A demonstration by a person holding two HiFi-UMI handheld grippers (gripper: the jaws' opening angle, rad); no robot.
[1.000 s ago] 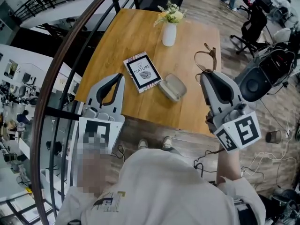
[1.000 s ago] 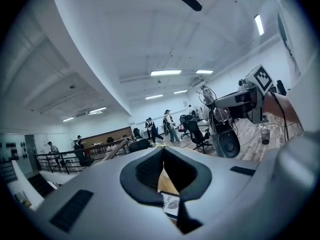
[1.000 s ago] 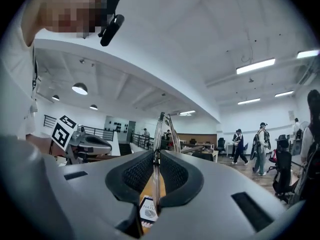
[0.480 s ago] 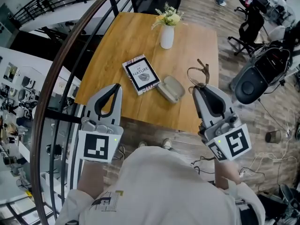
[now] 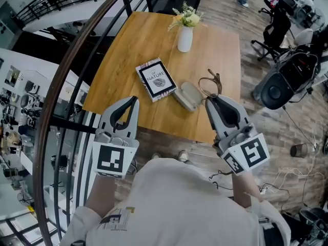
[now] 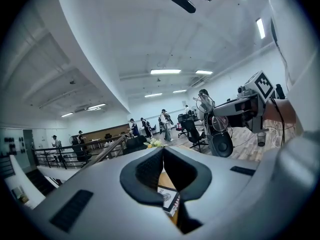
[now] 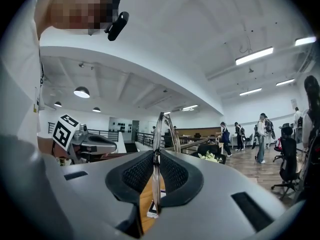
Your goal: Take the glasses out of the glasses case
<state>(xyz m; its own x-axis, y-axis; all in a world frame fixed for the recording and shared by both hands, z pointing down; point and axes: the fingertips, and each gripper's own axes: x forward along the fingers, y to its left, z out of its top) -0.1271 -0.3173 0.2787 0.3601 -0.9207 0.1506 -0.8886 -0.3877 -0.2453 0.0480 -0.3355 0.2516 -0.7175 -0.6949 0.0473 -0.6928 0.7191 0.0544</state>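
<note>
**A:** What have the right gripper [image 7: 156,156] pads got?
**B:** They're clamped on the glasses [image 7: 162,129], the thin frame pinched between them and sticking up past the tips. The left gripper [image 6: 162,151] has its jaws together, nothing in them
**A:** And the case [image 5: 187,96]?
**B:** Lying on the table [image 5: 148,40] beside the book [image 5: 155,79], the glasses in the air just to its right
**A:** So they're out?
**B:** Looks so to me. Next would be lowering them onto bare wood and easing the pads apart gently
</note>
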